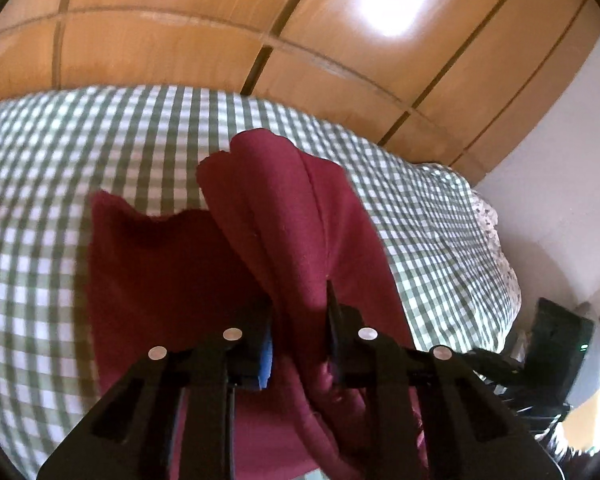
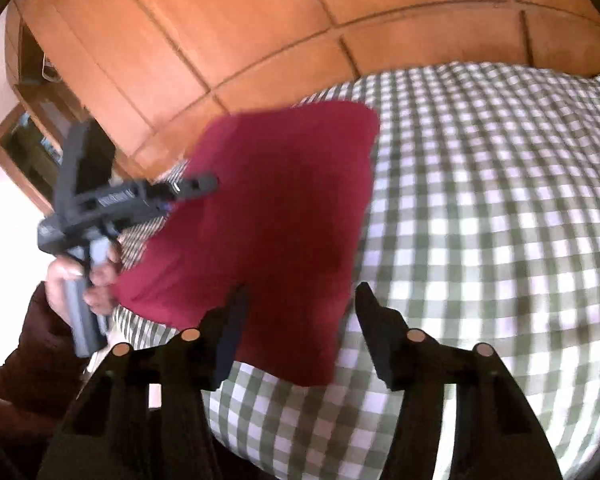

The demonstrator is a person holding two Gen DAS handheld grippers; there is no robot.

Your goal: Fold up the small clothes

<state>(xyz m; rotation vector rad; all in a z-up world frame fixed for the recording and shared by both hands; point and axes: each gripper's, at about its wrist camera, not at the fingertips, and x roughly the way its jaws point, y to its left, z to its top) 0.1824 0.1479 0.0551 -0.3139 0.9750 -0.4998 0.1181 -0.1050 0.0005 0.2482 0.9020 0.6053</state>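
Maroon garment (image 1: 284, 216) is lying on the green-and-white checked bedspread (image 1: 100, 160), partly folded, with a thick bunched fold running right up the middle of the left wrist view. That fold goes straight into the left gripper (image 1: 300, 312), and its two black fingers are clamped on the cloth, with fabric packed between them and spilling out below. A bit of blue pad shows on the inner face of the left finger.

From the right wrist view the same garment (image 2: 268, 216) looks like a flat dark-red rectangle on the bedspread (image 2: 480, 220), its near corner reaching down between the fingers of the right gripper (image 2: 300, 304). Those fingers stand well apart and aren't pinching anything; the cloth sits just past the left finger (image 2: 232, 332), though the shot is smeared enough that whether it brushes the fabric is hard to call.

Off to the left in that view, the left gripper (image 2: 196, 186) pokes in at the garment's far left edge, held by a hand (image 2: 80, 280) in a dark sleeve (image 2: 28, 352). Behind the bed runs a wall of orange-brown wooden wardrobe panels (image 1: 180, 32).
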